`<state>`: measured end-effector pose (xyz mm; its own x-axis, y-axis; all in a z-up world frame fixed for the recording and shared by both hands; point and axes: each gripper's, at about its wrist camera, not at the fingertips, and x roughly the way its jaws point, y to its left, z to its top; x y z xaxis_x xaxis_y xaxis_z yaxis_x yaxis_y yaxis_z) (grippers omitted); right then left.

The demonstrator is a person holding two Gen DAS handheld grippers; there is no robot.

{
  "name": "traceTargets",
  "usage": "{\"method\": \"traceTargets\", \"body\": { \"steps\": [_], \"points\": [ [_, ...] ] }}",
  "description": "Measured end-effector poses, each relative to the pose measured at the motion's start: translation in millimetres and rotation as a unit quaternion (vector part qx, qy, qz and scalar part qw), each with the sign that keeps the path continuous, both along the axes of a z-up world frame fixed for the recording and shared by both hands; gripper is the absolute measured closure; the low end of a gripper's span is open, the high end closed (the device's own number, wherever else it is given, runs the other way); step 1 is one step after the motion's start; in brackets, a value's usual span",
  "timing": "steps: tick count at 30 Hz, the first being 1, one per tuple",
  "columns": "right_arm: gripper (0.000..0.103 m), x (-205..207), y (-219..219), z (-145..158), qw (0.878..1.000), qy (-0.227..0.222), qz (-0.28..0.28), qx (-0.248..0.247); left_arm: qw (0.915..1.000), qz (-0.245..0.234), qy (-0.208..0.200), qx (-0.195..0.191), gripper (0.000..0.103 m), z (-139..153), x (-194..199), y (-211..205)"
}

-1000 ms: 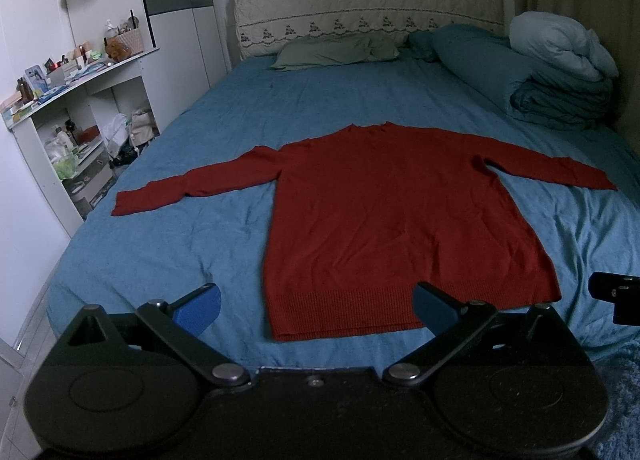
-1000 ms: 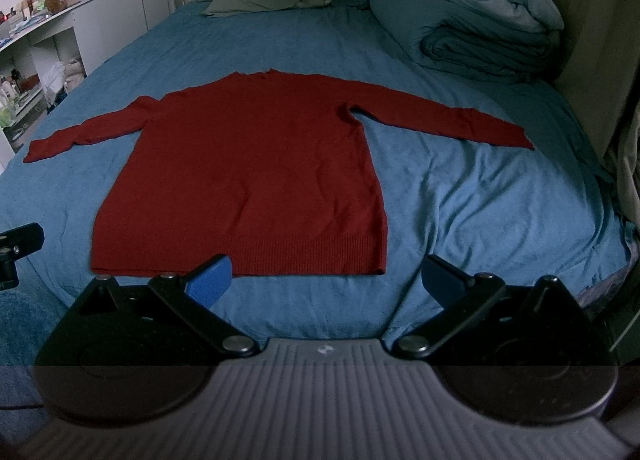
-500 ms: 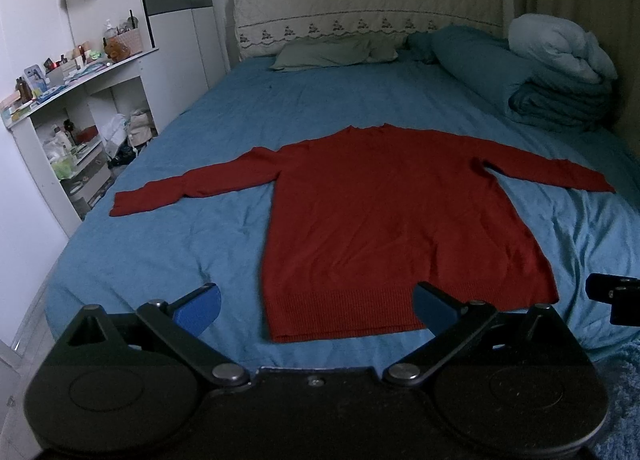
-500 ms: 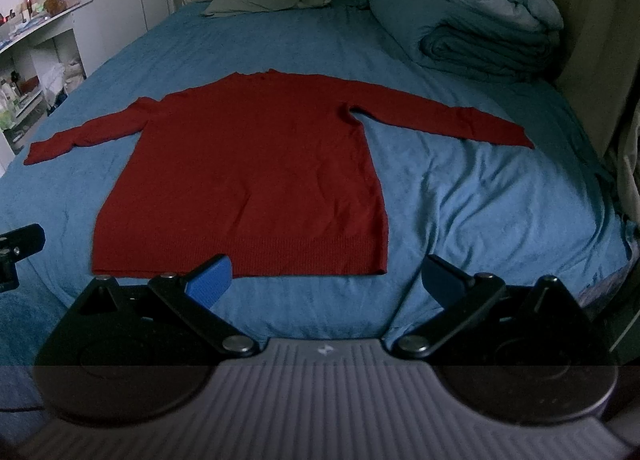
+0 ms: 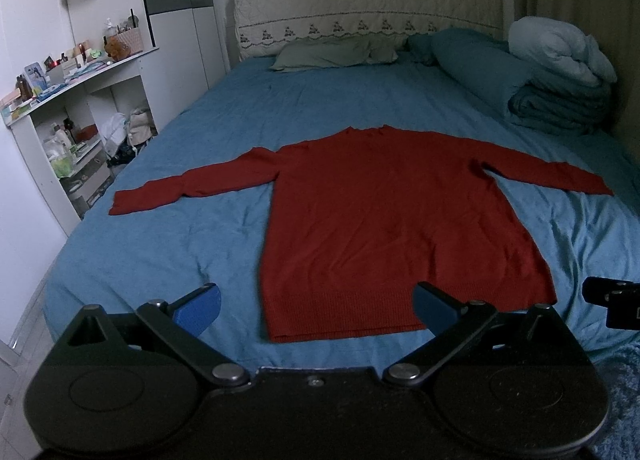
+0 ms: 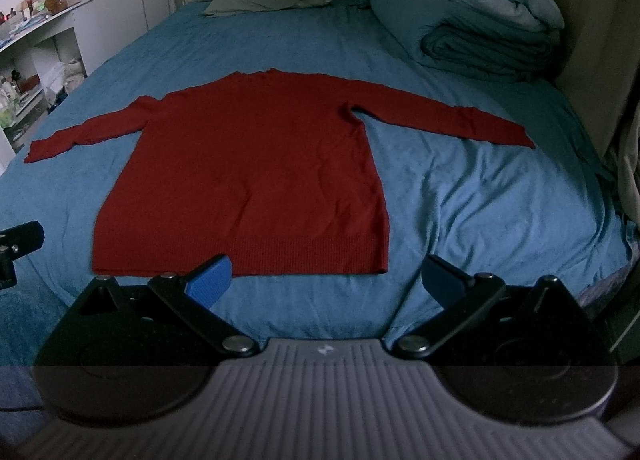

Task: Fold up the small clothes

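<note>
Red sweater (image 5: 384, 228) spread flat on the blue bed (image 5: 168, 244), sleeves stretched out to both sides, hem nearest. Left tongs (image 5: 316, 306) spread wide, holding nothing, just short of the hem. Right tongs (image 6: 326, 276) likewise spread, empty.

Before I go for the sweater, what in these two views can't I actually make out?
- Sweater hem: its right part is behind the left gripper's finger in the left view; its left corner is behind the right gripper's linkage in the right view.
- Shelf items: too small.
- Near edge of bed: hidden by both grippers.
</note>
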<state>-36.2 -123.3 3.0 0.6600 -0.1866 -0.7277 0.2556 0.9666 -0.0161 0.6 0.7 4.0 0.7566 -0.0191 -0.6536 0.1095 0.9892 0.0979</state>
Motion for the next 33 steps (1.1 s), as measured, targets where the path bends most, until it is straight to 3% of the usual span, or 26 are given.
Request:
{"method": "traceTargets", "body": {
  "steps": [26,33],
  "points": [
    [0.0,-7,8,16,1.0,-0.018,0.0,-0.003,0.9998,0.011,-0.014,-0.002,0.0,12,-8,4],
    [0.0,-1,-17,40,0.999,-0.042,-0.03,0.0,0.9982,-0.001,-0.059,-0.006,0.0,46,19,-9]
  ]
}}
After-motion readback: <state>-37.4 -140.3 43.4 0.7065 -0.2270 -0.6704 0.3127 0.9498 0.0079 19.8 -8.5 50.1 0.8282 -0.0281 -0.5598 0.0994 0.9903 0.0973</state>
